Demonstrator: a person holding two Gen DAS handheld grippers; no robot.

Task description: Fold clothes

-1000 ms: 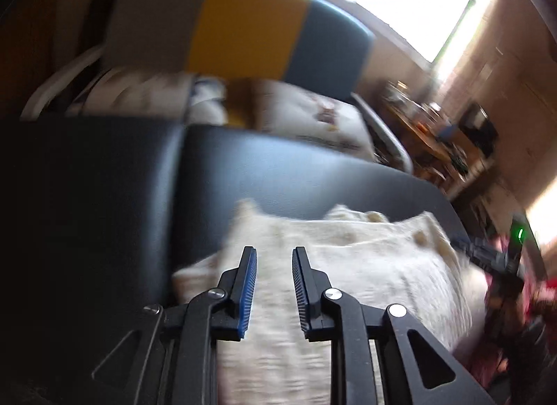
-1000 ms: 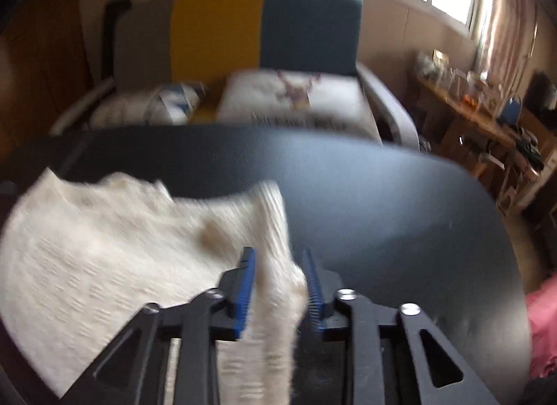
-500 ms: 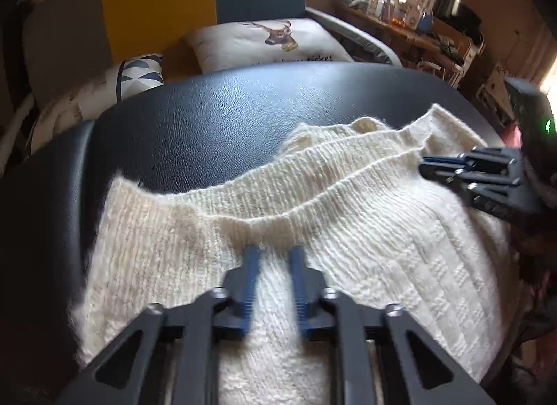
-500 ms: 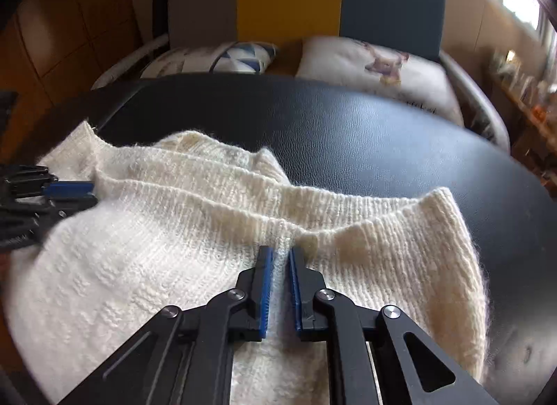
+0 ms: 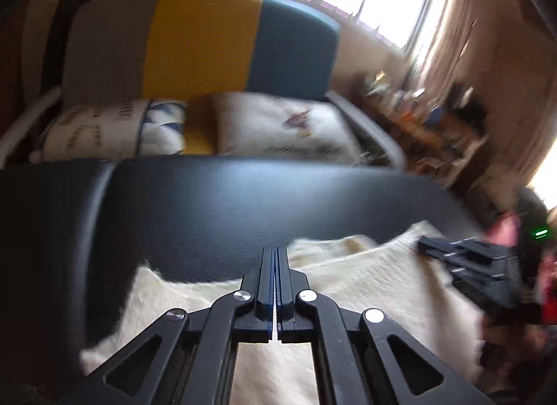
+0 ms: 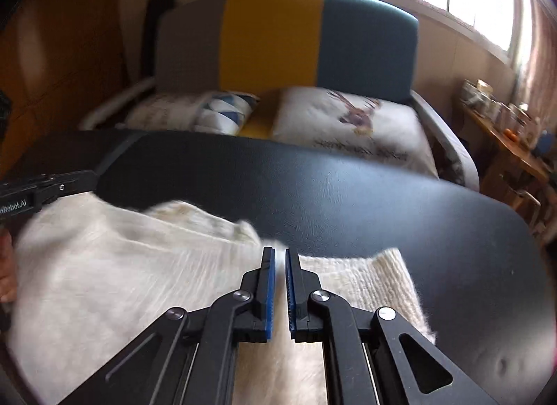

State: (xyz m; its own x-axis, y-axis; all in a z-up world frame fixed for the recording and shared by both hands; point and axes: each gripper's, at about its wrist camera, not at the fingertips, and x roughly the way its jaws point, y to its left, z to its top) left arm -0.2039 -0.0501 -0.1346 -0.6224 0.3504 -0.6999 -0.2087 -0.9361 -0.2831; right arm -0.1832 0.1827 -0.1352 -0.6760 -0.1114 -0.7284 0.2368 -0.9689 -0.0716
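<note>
A cream knitted sweater [image 5: 383, 300] lies on a black padded table [image 5: 243, 203], blurred by motion. My left gripper [image 5: 277, 250] is shut at the sweater's far edge, with the knit bunched under its fingers. In the right wrist view the sweater [image 6: 122, 283] spreads to the left, and my right gripper [image 6: 280, 251] is shut on its far hem, white knit showing in the thin gap. Each gripper appears in the other's view: the right gripper [image 5: 428, 244] at the sweater's right corner, the left gripper [image 6: 83, 177] at its left corner.
Behind the black table [image 6: 383, 203] stands a grey, yellow and blue sofa [image 6: 278, 39] with two printed cushions [image 6: 348, 119]. A cluttered wooden side table [image 6: 504, 133] stands to the right under a bright window. A hand [image 6: 5, 265] shows at the left edge.
Both grippers have closed on the sweater's far edge and tilted up from it. The views now look level across the table toward the sofa.
</note>
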